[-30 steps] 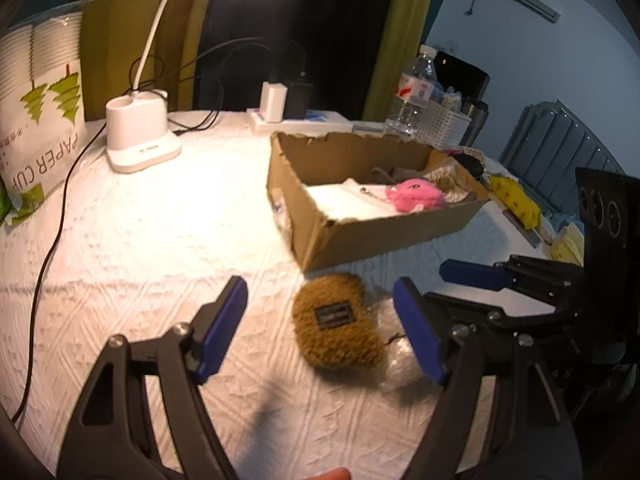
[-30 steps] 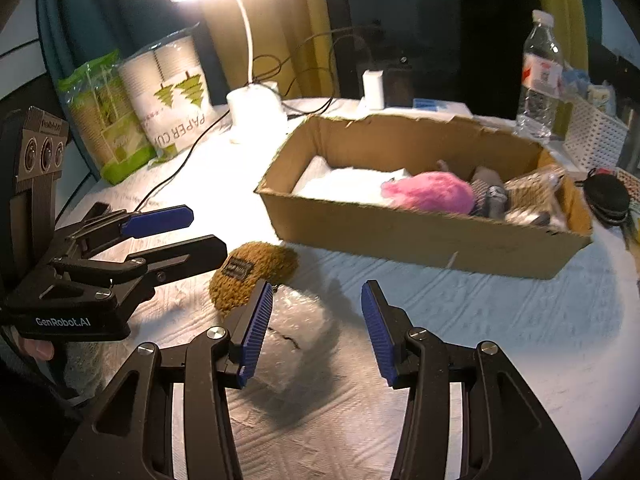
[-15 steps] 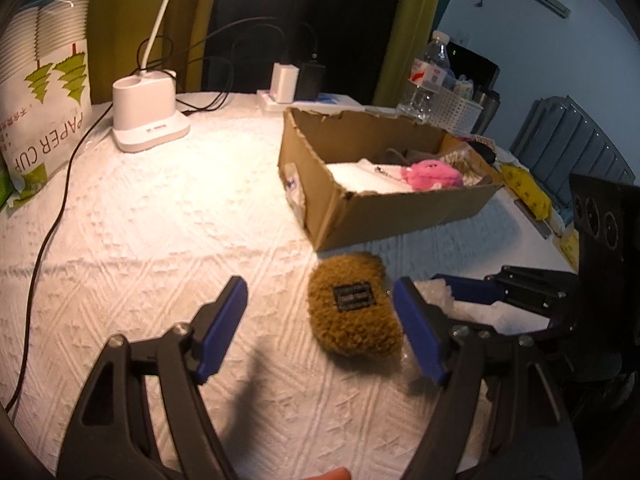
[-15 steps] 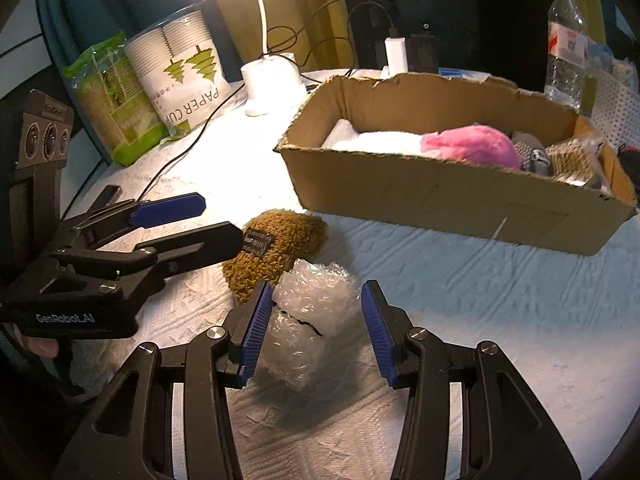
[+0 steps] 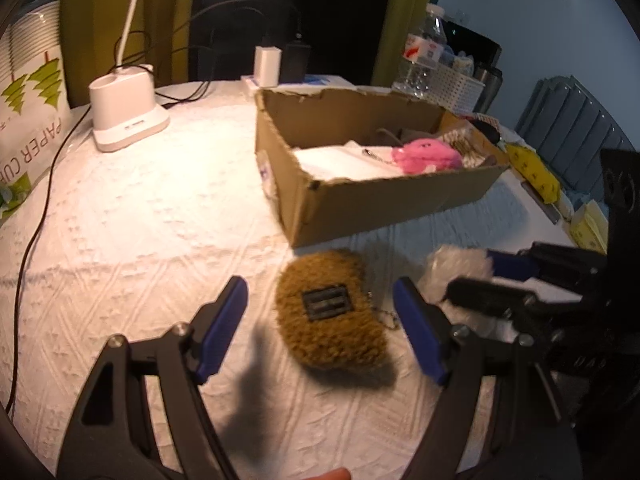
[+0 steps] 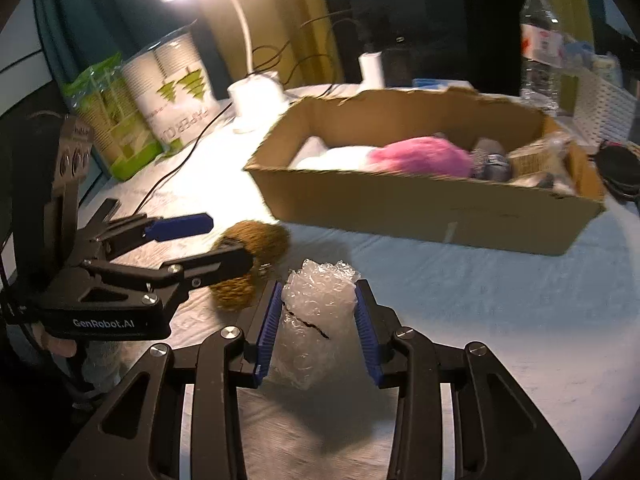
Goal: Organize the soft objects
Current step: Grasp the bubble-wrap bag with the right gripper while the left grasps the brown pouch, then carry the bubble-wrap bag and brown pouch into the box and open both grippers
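Brown fuzzy pouch [image 5: 332,316] lies on the table [image 5: 160,220] right between the wide-spread fingers of the left claw [image 5: 320,330], its long side pointing away, while the right claw [image 6: 318,332] has just been squeezing in on the bubble wrap [image 6: 316,312] beside it.

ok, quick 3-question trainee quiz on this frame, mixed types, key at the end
1. True or false: the brown fuzzy pouch is already inside the cardboard box.
2. What sits between the right gripper pads? A) bubble wrap B) pink plush C) water bottle
3. Fill in: the left gripper jaws straddle the pouch but stand ____.

Key: 1 false, it lies on the tablecloth before the box. 2 A, the bubble wrap. 3 open.
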Demonstrator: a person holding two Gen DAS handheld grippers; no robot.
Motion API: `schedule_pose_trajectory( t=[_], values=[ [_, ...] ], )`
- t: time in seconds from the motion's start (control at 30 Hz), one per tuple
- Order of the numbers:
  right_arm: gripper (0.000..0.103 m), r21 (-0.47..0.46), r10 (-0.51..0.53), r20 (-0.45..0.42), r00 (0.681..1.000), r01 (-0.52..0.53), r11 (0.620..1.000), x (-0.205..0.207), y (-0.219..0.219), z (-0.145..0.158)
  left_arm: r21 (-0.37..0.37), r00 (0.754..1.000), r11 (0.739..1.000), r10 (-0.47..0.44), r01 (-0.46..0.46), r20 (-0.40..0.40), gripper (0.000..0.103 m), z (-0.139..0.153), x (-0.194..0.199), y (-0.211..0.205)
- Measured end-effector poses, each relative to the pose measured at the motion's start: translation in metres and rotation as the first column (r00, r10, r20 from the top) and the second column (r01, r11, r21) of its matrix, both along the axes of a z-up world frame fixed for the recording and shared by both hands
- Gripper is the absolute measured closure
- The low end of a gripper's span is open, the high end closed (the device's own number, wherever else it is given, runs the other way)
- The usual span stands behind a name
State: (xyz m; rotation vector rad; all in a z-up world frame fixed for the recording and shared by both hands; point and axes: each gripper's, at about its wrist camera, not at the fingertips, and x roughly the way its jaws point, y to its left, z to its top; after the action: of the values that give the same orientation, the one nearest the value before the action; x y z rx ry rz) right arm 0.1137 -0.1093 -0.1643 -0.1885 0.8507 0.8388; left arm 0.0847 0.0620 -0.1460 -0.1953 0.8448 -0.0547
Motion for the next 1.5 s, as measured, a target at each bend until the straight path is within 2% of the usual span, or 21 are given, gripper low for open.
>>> schedule_pose_trajectory(
  t=[0.4, 0.53, 0.63, 0.9, 1.5],
  values=[
    [0.064, 0.013, -0.068, 0.002, 0.998, 0.068, 0.998, 0.015, -0.034, 0.0, 0.051, 0.997, 0.998, -0.026, 0.029, -0.067, 0.028, -0.015, 0.016, -0.018],
    [0.064, 0.016, -0.075, 0.003, 0.997, 0.075, 0.997, 0.018, -0.038, 0.001, 0.078, 0.997, 0.996, -0.039, 0.045, -0.068, 0.048, -0.016, 0.016, -0.025],
    [0.064, 0.019, -0.081, 0.007, 0.997, 0.081, 0.997, 0.018, -0.042, 0.002, 0.079, 0.997, 0.996, -0.044, 0.049, -0.064, 0.052, -0.014, 0.015, -0.026],
    [0.064, 0.031, -0.092, 0.029, 0.995, 0.091, 0.995, 0.015, -0.05, 0.013, 0.071, 0.996, 0.994, -0.088, 0.088, -0.001, 0.052, 0.008, 0.007, -0.036],
    [0.064, 0.061, -0.12, 0.119, 0.986, 0.114, 0.992, 0.021, -0.069, 0.05, 0.064, 0.989, 0.994, -0.092, 0.085, 0.114, 0.052, 0.059, 0.012, -0.04]
  ],
)
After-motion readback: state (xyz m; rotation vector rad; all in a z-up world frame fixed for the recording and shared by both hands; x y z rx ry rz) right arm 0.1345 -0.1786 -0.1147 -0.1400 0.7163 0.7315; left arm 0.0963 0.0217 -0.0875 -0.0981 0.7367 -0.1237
